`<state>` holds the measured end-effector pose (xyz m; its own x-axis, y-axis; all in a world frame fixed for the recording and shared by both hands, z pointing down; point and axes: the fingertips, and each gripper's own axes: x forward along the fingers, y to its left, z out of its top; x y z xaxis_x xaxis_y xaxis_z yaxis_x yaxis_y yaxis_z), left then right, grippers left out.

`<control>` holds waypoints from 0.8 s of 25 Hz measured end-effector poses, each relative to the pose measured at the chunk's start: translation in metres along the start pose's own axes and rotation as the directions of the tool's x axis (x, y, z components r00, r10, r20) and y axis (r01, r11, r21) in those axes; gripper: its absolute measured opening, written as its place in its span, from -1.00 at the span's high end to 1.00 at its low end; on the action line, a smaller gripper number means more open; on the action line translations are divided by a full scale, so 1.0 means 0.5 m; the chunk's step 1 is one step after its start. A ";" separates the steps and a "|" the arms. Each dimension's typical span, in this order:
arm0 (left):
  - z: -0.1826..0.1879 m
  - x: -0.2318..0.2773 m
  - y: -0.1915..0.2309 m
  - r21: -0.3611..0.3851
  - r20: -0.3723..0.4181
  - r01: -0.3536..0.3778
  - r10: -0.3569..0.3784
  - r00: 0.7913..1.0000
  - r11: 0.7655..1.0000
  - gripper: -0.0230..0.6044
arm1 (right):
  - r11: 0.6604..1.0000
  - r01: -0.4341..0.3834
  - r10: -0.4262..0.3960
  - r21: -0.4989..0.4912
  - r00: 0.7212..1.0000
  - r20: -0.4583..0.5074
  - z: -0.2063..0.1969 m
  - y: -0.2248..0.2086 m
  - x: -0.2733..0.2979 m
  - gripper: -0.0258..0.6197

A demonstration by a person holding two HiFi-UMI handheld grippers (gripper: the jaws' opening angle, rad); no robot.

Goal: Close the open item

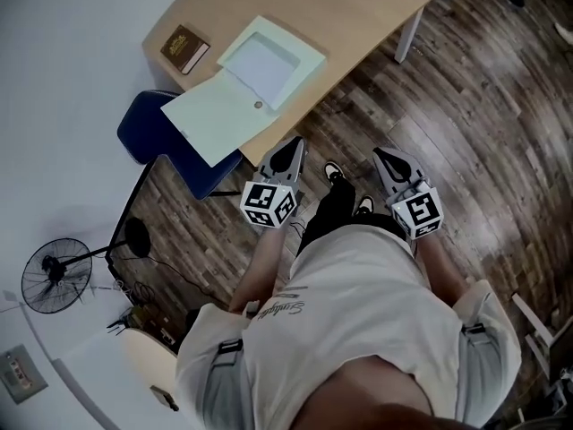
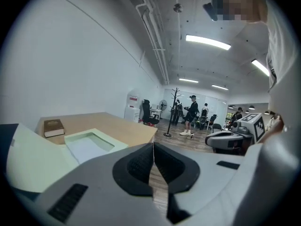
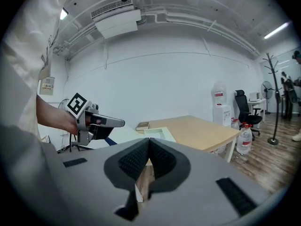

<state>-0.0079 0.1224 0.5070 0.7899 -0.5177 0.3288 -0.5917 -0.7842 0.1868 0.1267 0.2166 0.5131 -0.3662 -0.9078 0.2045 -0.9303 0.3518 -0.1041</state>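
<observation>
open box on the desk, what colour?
The open box is pale green, whitish inside; clearest in the head view.

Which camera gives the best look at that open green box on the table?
The head view: it looks down on the box, showing the whole tray and its flap folded out. The left gripper view shows the box low and side-on; the right gripper view shows it small and far.

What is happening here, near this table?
A person stands beside the wooden table, holding the left gripper and the right gripper, both shut and empty, off the table's edge. The pale green box lies open on it, its lid folded out flat toward the edge. A brown book lies beside it. Closing has not begun.
</observation>
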 end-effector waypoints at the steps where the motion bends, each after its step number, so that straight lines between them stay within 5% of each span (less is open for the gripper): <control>1: 0.005 0.016 0.008 -0.002 0.003 0.005 -0.005 1.000 1.000 0.88 | 1.000 0.009 -0.009 0.001 1.000 -0.001 0.007 -0.010 0.006 0.93; 9: 0.067 0.080 0.088 -0.031 0.063 0.024 -0.022 0.998 0.999 0.88 | 0.996 0.004 -0.004 -0.084 1.000 -0.003 0.090 -0.046 0.108 0.93; 14: 0.070 0.101 0.171 0.028 0.056 0.007 -0.008 0.998 1.000 0.88 | 0.974 -0.012 0.015 -0.226 1.000 0.011 0.151 -0.032 0.200 0.93; 20: 0.095 0.112 0.239 -0.021 0.114 -0.033 0.035 0.993 0.999 0.88 | 0.971 -0.051 0.051 -0.235 0.999 -0.004 0.187 -0.043 0.286 0.93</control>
<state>-0.0266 -0.0163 0.5040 0.7818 -0.5804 0.2277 -0.6206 -0.7594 0.1953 0.0964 0.0580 0.4533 -0.4134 -0.8877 0.2028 -0.8897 0.4412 0.1172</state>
